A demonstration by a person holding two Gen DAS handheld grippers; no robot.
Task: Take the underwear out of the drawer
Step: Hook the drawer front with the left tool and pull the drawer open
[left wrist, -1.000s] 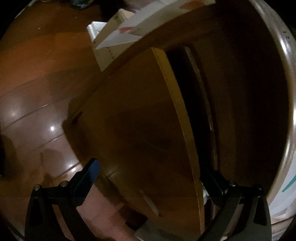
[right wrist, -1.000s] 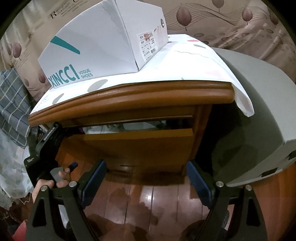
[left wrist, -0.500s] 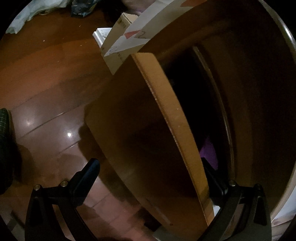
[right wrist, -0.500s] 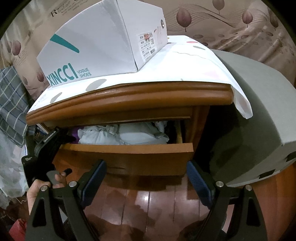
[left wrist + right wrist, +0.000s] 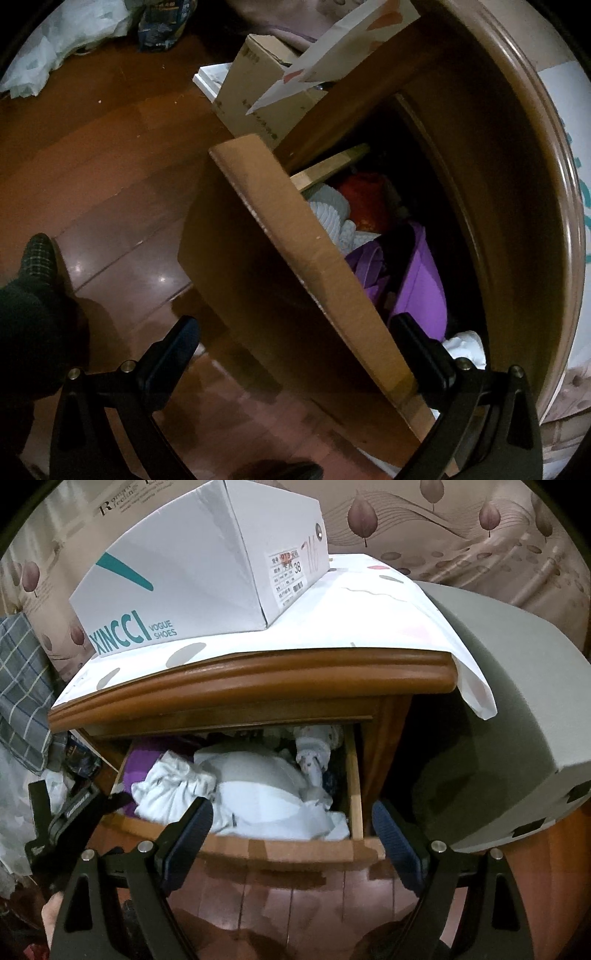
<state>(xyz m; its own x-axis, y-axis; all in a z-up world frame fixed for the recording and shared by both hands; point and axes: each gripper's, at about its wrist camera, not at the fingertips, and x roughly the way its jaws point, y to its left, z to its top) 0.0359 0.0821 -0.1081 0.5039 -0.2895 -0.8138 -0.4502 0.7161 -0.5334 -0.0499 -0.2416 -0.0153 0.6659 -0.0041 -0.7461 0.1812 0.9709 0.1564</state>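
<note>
Now the drawer point(image 5: 280, 845) stands much further out of the wooden nightstand point(image 5: 258, 679) than half a second ago, when only a strip of cloth showed above its front board; a second ago it was nearly shut. Its heap of clothes lies open to view, still inside the drawer: one pale blue-white padded piece of underwear point(image 5: 258, 786) in the middle, one crumpled white garment point(image 5: 173, 786) to its left, one purple piece point(image 5: 142, 760) at the left end, and one small patterned white roll point(image 5: 314, 749) at the back right. From the left wrist view a red item point(image 5: 365, 199) also shows deeper in.

One left gripper point(image 5: 295, 332) sits with its jaws wide apart, straddling the drawer's front board, one finger outside and one inside over the clothes; whether it presses the board I cannot tell. One right gripper point(image 5: 291, 830) is spread wide too, empty, before the drawer front. One white shoe box point(image 5: 199, 572) rests on the spotted cloth point(image 5: 369, 620) on top.
</note>
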